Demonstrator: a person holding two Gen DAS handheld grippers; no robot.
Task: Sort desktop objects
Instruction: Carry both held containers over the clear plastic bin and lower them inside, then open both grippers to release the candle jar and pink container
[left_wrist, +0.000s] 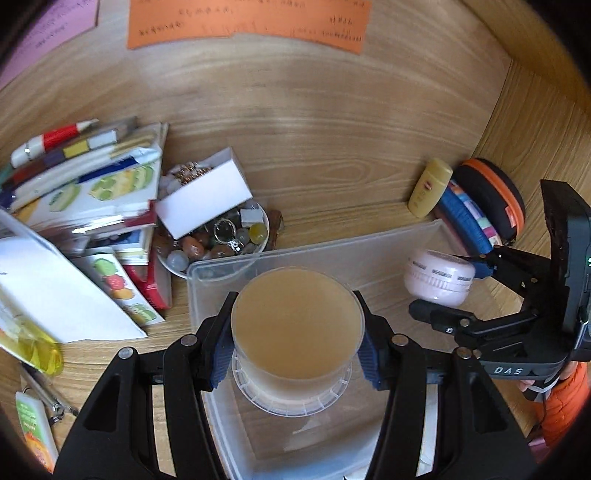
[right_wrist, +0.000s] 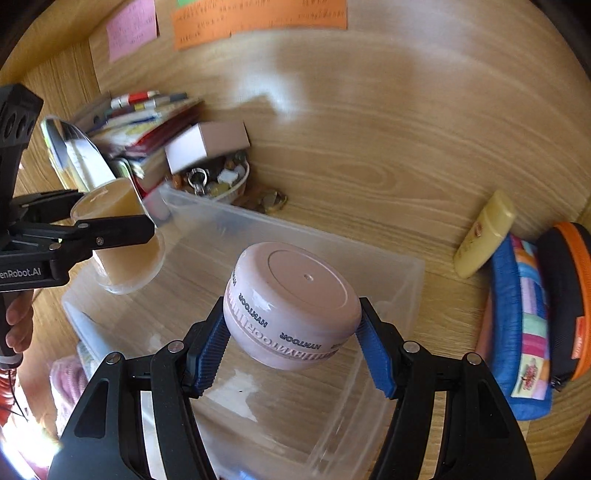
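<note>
Two jars hang over the clear plastic bin (left_wrist: 221, 269), one in each gripper, and both call for care in the hold. On the left, the left gripper (left_wrist: 297, 345) is clamped on the beige jar (left_wrist: 297, 325), its blue pads pressed against opposite sides of the frosted wall just above the ribbed clear lid, which faces down. It looks like stiff plastic filled with cream, so moderately heavy for its size, and the smooth rounded wall may slip if the grip loosens; the sides near the middle are the sensible place to hold. Further right, the right gripper (right_wrist: 293, 341) squeezes the pink jar (right_wrist: 291, 310) across its widest band, where the lettering runs. That jar is squat, glossy and tilted, rigid enough to take the pressure but likely to twist between the pads. The left wrist view shows the beige jar's flat base from above, the dish of stones (left_wrist: 218, 236) touching the bin's far corner and the pile of packets on the left; it shows the pink jar only small, at the edge. The right wrist view gives the pink jar's top disc and the bin's empty floor beneath it, and also shows the beige jar from the side, with a hand (right_wrist: 16, 325) on the left handle.
</note>
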